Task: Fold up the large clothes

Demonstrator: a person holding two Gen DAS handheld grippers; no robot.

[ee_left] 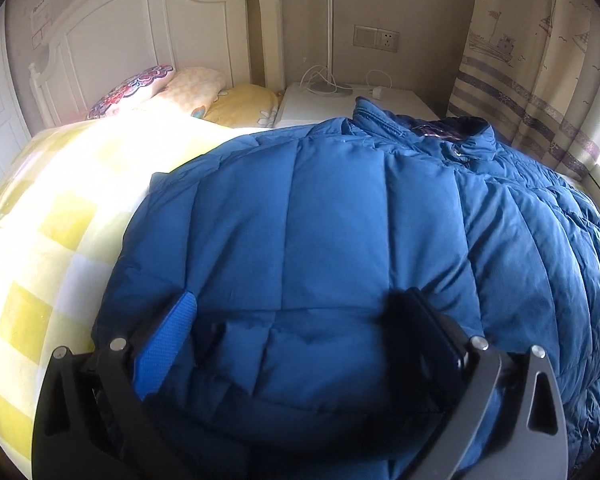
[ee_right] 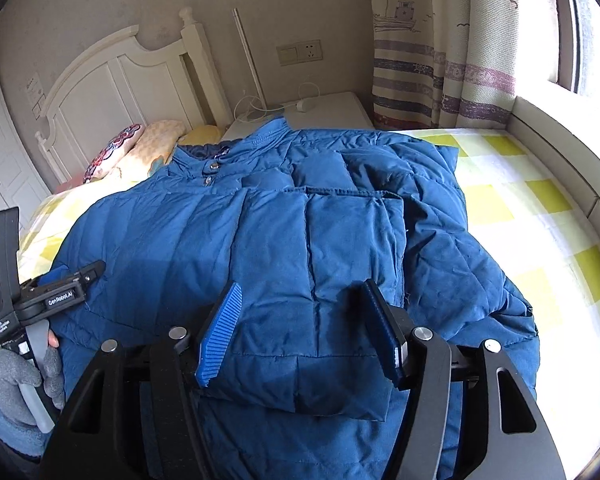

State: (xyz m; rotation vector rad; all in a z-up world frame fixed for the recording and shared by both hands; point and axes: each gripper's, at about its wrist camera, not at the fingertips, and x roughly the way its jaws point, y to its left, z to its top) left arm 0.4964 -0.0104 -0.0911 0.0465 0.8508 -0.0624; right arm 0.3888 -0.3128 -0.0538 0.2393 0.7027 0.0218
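A large blue quilted down jacket (ee_left: 340, 216) lies spread on the bed, collar toward the headboard, with both sleeves folded in over its body. It also shows in the right wrist view (ee_right: 284, 248). My left gripper (ee_left: 296, 308) is open, its fingers wide apart just above the jacket's left part. My right gripper (ee_right: 300, 300) is open over the folded sleeve (ee_right: 340, 264) near the hem, holding nothing. The left gripper (ee_right: 66, 276) also shows in the right wrist view, held by a grey-gloved hand at the jacket's left edge.
The bed has a yellow and white checked sheet (ee_right: 540, 208). Pillows (ee_left: 180, 92) lie at the white headboard (ee_left: 140, 28). A white nightstand (ee_left: 352, 100) with a lamp pole and cables stands behind the collar. A curtain (ee_right: 440, 60) and window ledge are on the right.
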